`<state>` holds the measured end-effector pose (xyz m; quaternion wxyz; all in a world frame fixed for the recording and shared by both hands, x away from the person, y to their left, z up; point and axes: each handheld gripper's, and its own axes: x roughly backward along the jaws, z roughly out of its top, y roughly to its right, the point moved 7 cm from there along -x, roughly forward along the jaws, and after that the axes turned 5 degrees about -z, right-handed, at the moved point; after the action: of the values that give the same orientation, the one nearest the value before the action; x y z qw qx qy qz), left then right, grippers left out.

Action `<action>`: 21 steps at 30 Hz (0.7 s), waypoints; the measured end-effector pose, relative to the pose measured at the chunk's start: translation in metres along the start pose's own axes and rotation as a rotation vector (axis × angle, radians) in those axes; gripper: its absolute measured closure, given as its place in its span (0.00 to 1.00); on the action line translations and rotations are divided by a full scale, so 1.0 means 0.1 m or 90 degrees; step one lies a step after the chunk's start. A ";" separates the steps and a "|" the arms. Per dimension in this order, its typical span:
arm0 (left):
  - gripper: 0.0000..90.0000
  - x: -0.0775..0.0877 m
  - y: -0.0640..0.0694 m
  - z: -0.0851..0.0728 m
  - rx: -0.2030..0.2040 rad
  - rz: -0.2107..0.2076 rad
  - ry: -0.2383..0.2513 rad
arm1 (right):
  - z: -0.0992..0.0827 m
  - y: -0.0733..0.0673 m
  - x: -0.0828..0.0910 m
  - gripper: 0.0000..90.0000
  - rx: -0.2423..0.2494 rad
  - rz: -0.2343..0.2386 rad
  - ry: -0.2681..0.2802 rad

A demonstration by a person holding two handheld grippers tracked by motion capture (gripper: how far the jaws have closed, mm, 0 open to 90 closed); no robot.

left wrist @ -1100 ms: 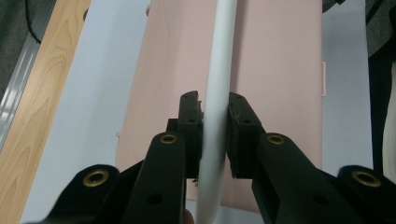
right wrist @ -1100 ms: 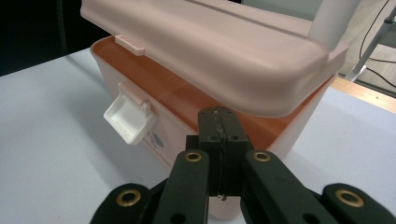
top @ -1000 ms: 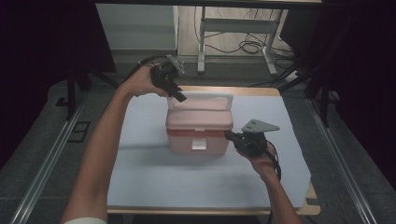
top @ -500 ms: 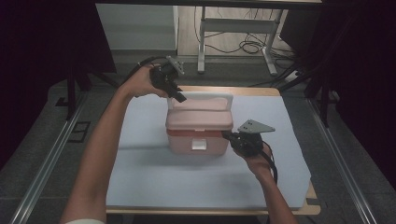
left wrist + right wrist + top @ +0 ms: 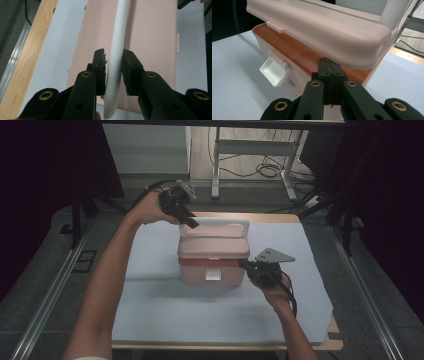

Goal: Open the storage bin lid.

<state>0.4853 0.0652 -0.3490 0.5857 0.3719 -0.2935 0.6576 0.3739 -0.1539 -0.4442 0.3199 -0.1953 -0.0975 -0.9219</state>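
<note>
Pink box point(image 5: 214, 265): stands on the blue-grey mat point(image 5: 150, 310) of the desk, near the far edge, about midway between left and right edges.
Lid point(image 5: 319, 27): pink, raised off the orange rim point(image 5: 294, 51) at the front.
Latch point(image 5: 275, 71): white, hanging open on the front wall.
Handle point(image 5: 116, 57): white, standing up along the far side of the lid.
My left gripper point(image 5: 186, 216): at the handle's left end; my jaws have just been opening, handle between the pads, a thin gap on each side.
My right gripper point(image 5: 329, 65): jaws pressed together, empty, tips at the box's right front corner under the lid edge.
</note>
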 end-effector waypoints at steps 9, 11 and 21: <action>0.77 0.11 -0.01 -0.02 0.008 0.023 0.017 | 0.01 0.00 0.00 1.00 0.000 -0.002 0.004; 0.75 0.12 -0.01 -0.03 0.009 0.027 0.022 | 0.02 0.00 0.00 1.00 0.000 -0.002 0.005; 0.57 0.26 -0.03 -0.11 0.038 0.081 0.058 | 0.02 0.00 0.01 1.00 0.000 -0.001 0.007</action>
<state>0.4856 0.0888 -0.3338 0.5437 0.3397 -0.2699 0.7184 0.3740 -0.1536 -0.4420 0.3195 -0.1900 -0.0956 -0.9234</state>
